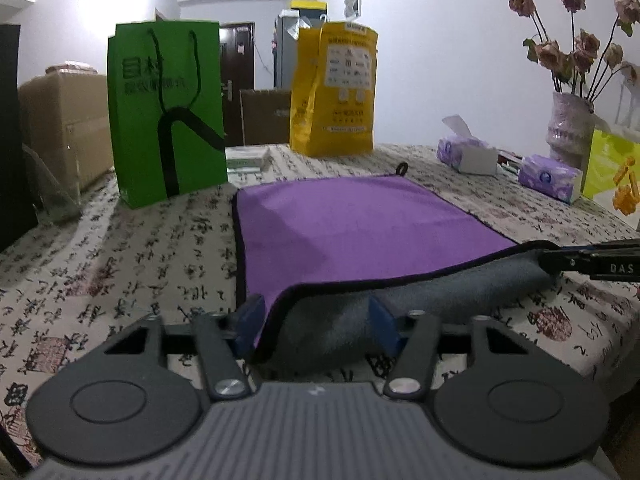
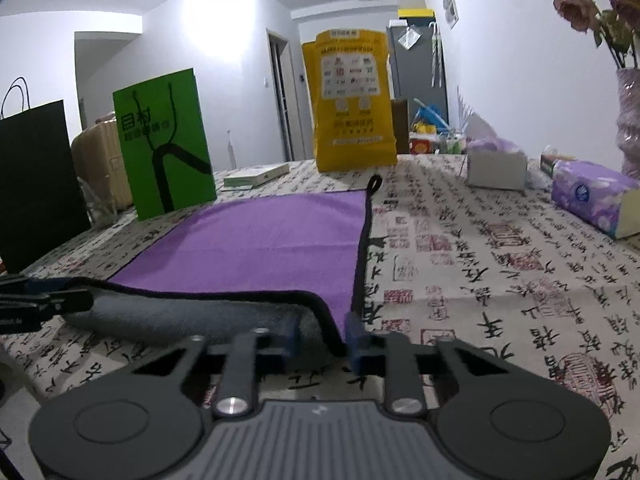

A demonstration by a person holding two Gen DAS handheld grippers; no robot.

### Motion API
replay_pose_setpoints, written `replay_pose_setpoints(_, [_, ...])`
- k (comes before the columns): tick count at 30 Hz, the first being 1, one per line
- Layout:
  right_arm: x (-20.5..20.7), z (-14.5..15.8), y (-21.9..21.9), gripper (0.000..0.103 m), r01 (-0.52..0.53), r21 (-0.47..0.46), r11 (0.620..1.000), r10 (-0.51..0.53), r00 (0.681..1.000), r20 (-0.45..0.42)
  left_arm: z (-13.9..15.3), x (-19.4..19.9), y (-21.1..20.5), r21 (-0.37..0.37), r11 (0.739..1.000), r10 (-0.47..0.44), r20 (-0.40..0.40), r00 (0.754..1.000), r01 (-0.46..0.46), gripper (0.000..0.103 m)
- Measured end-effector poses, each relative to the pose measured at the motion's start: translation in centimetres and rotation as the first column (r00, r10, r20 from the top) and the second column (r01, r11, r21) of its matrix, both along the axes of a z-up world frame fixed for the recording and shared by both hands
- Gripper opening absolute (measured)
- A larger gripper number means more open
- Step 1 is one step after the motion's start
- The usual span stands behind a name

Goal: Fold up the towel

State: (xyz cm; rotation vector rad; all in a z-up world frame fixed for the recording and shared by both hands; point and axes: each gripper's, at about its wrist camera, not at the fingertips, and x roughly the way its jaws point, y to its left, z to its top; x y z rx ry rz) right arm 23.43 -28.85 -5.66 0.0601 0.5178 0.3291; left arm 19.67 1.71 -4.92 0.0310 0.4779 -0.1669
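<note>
A purple towel with a grey underside and dark trim lies flat on the table; it also shows in the right wrist view. Its near edge is lifted and curled, showing grey. My left gripper straddles the near left corner with the blue fingers wide apart, not clamped. My right gripper is shut on the near right corner, pinching the trim between its blue fingers. It also shows at the right of the left wrist view. A hanging loop sits at the towel's far right corner.
A green paper bag and a yellow bag stand behind the towel. Tissue packs and a vase of dried roses are at the right. A black bag stands at the left. The patterned tablecloth covers the table.
</note>
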Motion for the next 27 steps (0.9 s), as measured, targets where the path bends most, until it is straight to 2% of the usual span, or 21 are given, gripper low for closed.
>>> replay_pose_setpoints(1, [0.1, 0.0, 0.1, 0.012, -0.003, -0.008, 1.000, 0.003, 1.000, 0.000, -0.1, 0.1, 0.1, -0.005, 1.000, -0.004, -0.010, 1.000, 0.004, 0.021])
replay_pose_setpoints(3, [0.2, 0.1, 0.1, 0.010, -0.005, -0.011, 1.000, 0.005, 1.000, 0.002, -0.2, 0.1, 0.4, -0.010, 1.000, -0.004, -0.033, 0.999, 0.004, 0.007])
replay_pose_setpoints(8, [0.8, 0.5, 0.3, 0.008, -0.006, -0.024, 1.000, 0.007, 1.000, 0.015, 0.6, 0.5, 0.9, 0.001, 1.000, 0.008, -0.007, 1.000, -0.008, 0.006])
replay_pose_setpoints(15, [3.6, 1.5, 1.0, 0.007, -0.002, -0.068, 0.998, 0.004, 0.999, 0.039, 2.1, 3.4, 1.0, 0.044, 0.999, 0.017, 0.062, 0.998, -0.020, 0.006])
replay_pose_setpoints(18, [5.3, 2.1, 1.3, 0.007, -0.001, -0.085, 0.996, 0.005, 0.999, 0.050, 2.6, 5.2, 1.3, 0.052, 0.998, 0.016, 0.080, 0.997, -0.021, 0.006])
replay_pose_setpoints(27, [11.7, 3.5, 2.7, 0.007, -0.024, -0.133, 0.991, 0.034, 0.997, 0.067, 4.1, 12.2, 2.6, 0.038, 0.999, 0.022, 0.071, 0.997, -0.025, 0.006])
